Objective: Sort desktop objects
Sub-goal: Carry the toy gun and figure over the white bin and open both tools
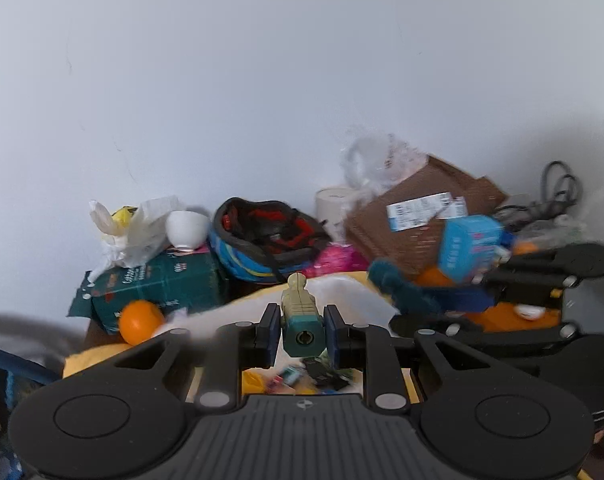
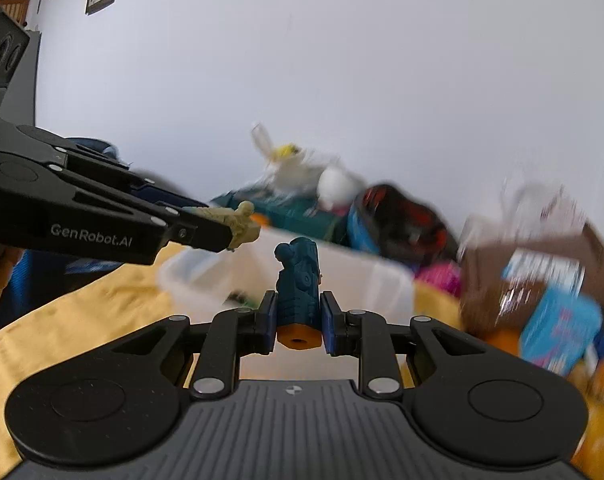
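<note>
My left gripper has its jaws clamped on a tan figure with a green base, held above the clear bin. My right gripper has its jaws closed on a blue figure with an orange base, just right of the tan one, also over the bin. Behind, an orange, a helmet and a brown box crowd the bench.

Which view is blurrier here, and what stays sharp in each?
Right wrist view: heavier motion blur, smearing the cardboard box and helmet; the right gripper and its blue figure stay crisp. Left wrist view: mostly sharp, with the tan figure in the left gripper clear; only the right edge and the clear bin smear. Both show fisheye bending and soft, even light.
</note>
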The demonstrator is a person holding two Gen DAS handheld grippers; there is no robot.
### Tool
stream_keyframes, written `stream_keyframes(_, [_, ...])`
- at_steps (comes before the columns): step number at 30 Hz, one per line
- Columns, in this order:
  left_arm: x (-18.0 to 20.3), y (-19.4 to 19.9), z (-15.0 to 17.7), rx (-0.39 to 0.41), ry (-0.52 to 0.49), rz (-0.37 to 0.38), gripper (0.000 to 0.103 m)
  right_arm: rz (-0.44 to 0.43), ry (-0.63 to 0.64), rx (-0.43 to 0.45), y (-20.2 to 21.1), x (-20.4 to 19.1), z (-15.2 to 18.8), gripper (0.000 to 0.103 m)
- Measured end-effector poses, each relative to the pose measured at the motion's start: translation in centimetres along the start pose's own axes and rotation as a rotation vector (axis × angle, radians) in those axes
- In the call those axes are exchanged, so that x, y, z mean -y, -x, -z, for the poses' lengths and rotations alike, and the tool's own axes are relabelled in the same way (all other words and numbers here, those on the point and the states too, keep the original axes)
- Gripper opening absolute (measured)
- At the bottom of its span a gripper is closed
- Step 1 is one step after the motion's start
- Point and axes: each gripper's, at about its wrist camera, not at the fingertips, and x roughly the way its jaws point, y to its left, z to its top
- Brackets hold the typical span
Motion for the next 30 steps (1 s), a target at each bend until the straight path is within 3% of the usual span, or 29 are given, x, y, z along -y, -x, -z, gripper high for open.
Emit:
stream_keyframes(5, [-1.0,-4.3,-0.3,-0.053,-0.036,-0.071,0.026,0.014,-0.016,0.009,-3.8,1.5,-2.9,0.025])
stream_keyframes(11, [-2.5,-7.7,1.7,-0.158,0.001,-0.073,0.029,0.067,-0.044,-0.09,-8.7,2.8,-3.2,0.025])
stream_keyframes(15, [-2.1,-7.8,3.3,-0.197,-0.02,-0.069,0.05,0.047,-0.09,-0.218,-11.8,2.8,-1.3,0.026])
stream_keyframes(18, [-1.5,-7.4,3.5,-0.202,-0.058,-0.112,0.065,0.044,-0.075,-0.293,-12.4,2.4,0.0,0.034])
stream_keyframes(22, [-0.7,-5.7,3.2,-0.146,-0.103,-0.162,0.069,0.056,-0.109,-0.29,-11.4,2.6,-0.3,0.052])
stream_keyframes(26, [0.8,-3.6,2.8,-0.048,-0.186,-0.278,0.074,0.05,-0.111,-0.283,-9.9,2.6,-0.9,0.068])
stream_keyframes(28, [1.1,-2.5,2.4,-0.008,-0.149,-0.283,0.086,0.044,-0.134,-0.285,-9.5,3.0,-1.0,0.073])
stream_keyframes(30, [0.8,-2.2,1.9,-0.027,-0.084,-0.269,0.089,0.057,-0.167,-0.289,-9.1,3.4,-1.2,0.079])
